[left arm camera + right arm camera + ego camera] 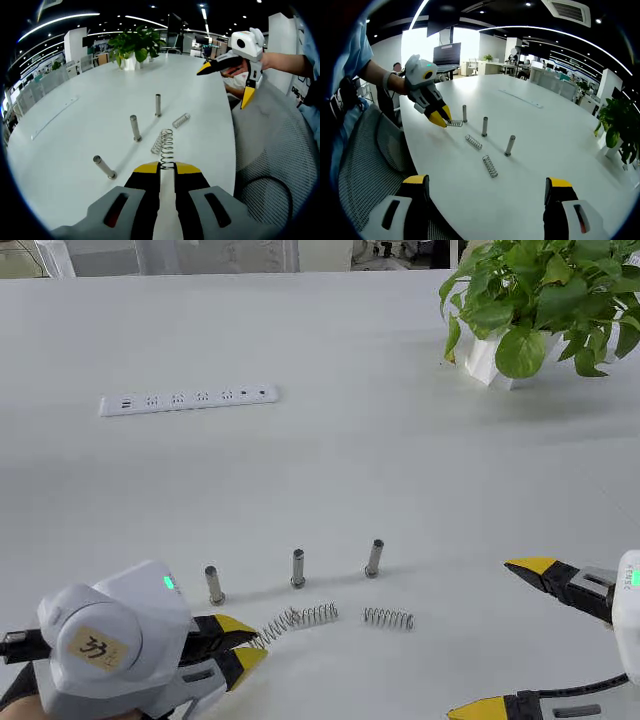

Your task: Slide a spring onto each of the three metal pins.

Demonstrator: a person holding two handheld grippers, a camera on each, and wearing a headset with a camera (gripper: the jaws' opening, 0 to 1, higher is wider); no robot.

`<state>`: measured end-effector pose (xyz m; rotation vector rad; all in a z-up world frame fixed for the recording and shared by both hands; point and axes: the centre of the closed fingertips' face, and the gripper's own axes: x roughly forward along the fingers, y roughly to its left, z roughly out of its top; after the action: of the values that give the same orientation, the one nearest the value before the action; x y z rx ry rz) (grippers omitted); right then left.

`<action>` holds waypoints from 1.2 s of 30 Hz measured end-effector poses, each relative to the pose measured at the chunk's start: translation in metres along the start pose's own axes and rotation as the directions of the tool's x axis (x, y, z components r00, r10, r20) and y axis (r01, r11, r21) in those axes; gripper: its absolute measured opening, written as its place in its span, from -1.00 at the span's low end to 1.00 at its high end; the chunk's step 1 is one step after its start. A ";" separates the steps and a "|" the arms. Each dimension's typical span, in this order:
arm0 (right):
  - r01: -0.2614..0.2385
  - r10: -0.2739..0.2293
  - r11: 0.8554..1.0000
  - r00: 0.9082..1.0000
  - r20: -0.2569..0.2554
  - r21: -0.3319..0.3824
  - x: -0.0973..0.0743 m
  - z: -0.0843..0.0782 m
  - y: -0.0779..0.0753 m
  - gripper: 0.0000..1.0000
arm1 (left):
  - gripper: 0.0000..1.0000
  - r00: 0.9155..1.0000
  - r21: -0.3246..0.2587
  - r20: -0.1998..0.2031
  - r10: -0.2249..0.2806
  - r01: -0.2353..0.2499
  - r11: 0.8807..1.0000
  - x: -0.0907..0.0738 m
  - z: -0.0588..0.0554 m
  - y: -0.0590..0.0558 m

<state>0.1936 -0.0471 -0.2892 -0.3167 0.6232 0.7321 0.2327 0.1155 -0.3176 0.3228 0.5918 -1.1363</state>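
One held spring (272,630): far left, near end pinched in left gripper (252,640), jaws pressed together on it; free end points toward the middle pin.
left pin (214,585): upright, bare, just beside that gripper.
middle pin (298,568): upright, bare.
second spring (318,614): flat on table (350,460), in front of middle pin; touching held spring or just beside it, cannot tell.
right pin (374,558): upright, bare.
third spring (388,618): flat, loose, in front of right pin.
right gripper (490,637): spread wide, empty, well apart from pins.
handling: likely light, thin wire, bendy, rolls easily, squashes if pinched hard; best gripped lightly on outer coils near one end, leaving the other end's bore free for the pin tip.
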 end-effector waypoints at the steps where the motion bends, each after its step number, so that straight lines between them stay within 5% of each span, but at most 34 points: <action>1: -0.007 0.007 1.000 1.000 0.008 0.008 0.001 0.003 0.001 0.90 | -0.87 1.000 -0.001 0.011 -0.001 0.002 1.000 0.000 0.003 -0.001; 7: -0.063 0.056 0.995 0.994 0.093 0.077 0.011 0.028 0.008 0.82 | -0.87 0.998 -0.022 0.067 -0.007 0.008 1.000 -0.002 0.017 -0.011; 12: -0.085 0.080 0.995 0.992 0.096 0.051 0.021 0.039 0.015 0.79 | -0.87 0.994 -0.033 0.105 -0.018 0.022 0.999 0.000 0.026 -0.017; 23: -0.208 0.185 0.969 0.968 0.172 0.130 0.031 0.062 0.032 0.44 | -0.87 0.986 -0.013 0.150 -0.070 0.072 0.997 0.002 0.038 -0.031; 31: -0.289 0.224 0.925 0.939 0.262 0.247 0.035 0.079 0.040 0.17 | -0.87 0.979 -0.005 0.183 -0.088 0.090 0.996 0.000 0.046 -0.037; 36: -0.354 0.247 0.874 0.913 0.324 0.333 0.034 0.086 0.045 -0.14 | -0.87 0.973 -0.007 0.212 -0.094 0.097 0.995 -0.001 0.053 -0.040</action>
<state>0.2172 0.0433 -0.2462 0.2549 0.5441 0.9159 0.2099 0.0726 -0.2724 0.1573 0.4326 -1.2398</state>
